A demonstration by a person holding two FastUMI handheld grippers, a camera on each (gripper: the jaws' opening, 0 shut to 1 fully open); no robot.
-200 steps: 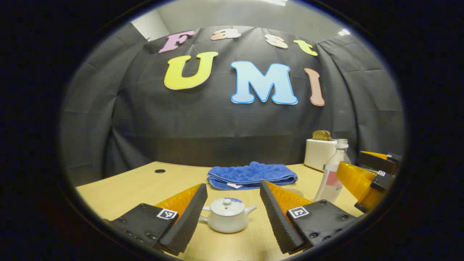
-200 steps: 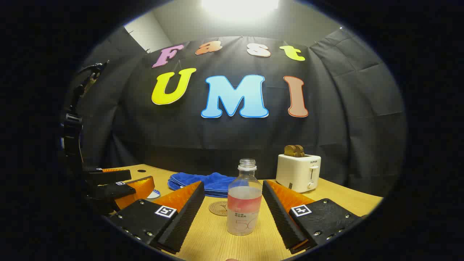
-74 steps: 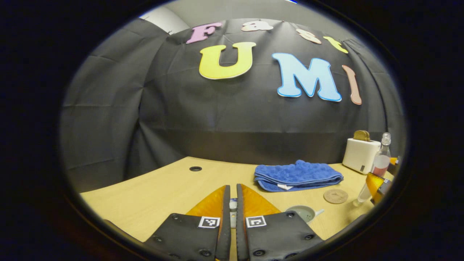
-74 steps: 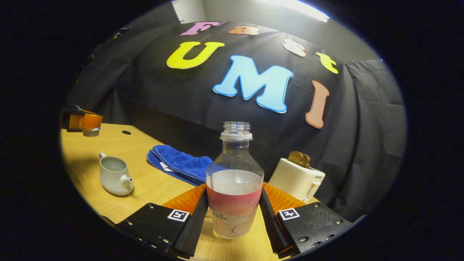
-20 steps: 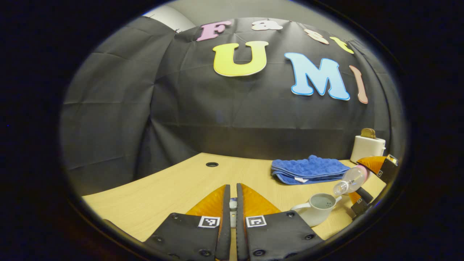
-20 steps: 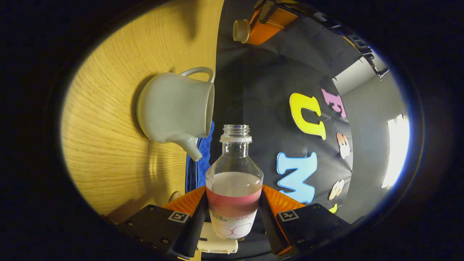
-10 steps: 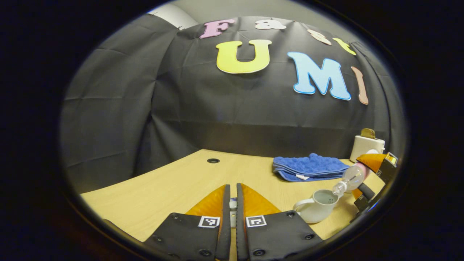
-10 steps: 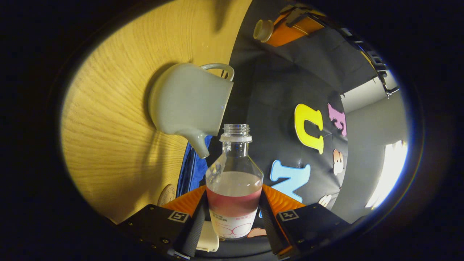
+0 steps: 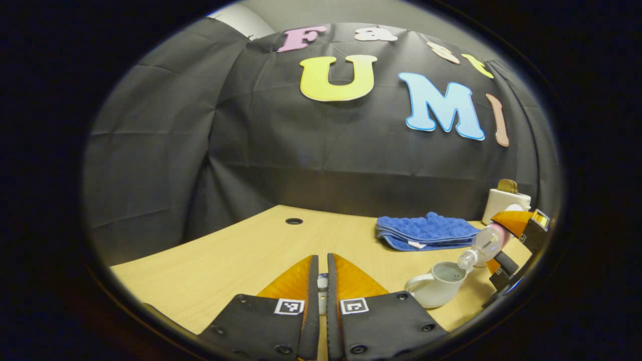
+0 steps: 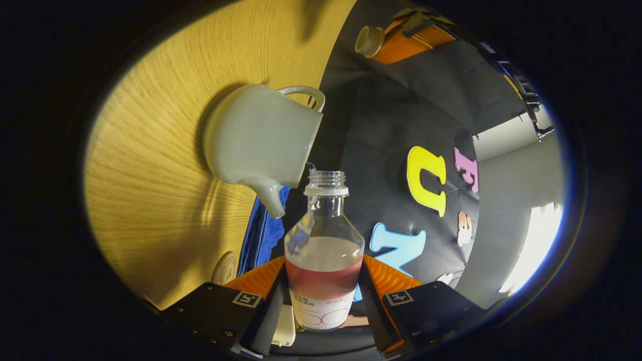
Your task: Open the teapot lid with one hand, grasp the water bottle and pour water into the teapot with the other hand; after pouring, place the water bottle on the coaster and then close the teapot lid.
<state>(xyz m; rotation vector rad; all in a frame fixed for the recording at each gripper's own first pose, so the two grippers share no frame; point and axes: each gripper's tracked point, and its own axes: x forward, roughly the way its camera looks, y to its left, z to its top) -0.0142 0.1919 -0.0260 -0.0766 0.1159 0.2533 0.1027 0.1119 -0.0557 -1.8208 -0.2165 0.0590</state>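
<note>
Pouring from the water bottle [image 10: 324,250] with my right gripper [image 10: 323,296]: both of its fingers are pressing on the bottle's labelled lower half, one on each side. I am holding the bottle tipped over on its side, so in the right gripper view the table [image 10: 165,100] is standing up along the left. The bottle's open mouth is sitting right at the rim of the teapot [image 10: 258,143], and a thin trickle of water is showing at that rim. The teapot is resting on the table with its spout toward the blue towel [image 10: 261,230] and its handle on the far side.

In the left gripper view the same bottle [image 9: 484,244] is leaning neck-down over the open teapot [image 9: 437,284], with my right gripper [image 9: 511,240] behind it at the far right edge. The towel [image 9: 426,231] is lying beyond the pot, and a toaster [image 9: 504,198] is standing behind that.

My left gripper [image 9: 322,291] is clenched nearly closed on the teapot lid [image 9: 322,283], of which a small pale sliver is peeking between the fingers. From the right gripper view, that lid [image 10: 368,40] is hanging in the left gripper [image 10: 401,35], raised well apart from the pot.

The coaster [image 10: 225,268] is lying flat on the table near the towel, bare.
</note>
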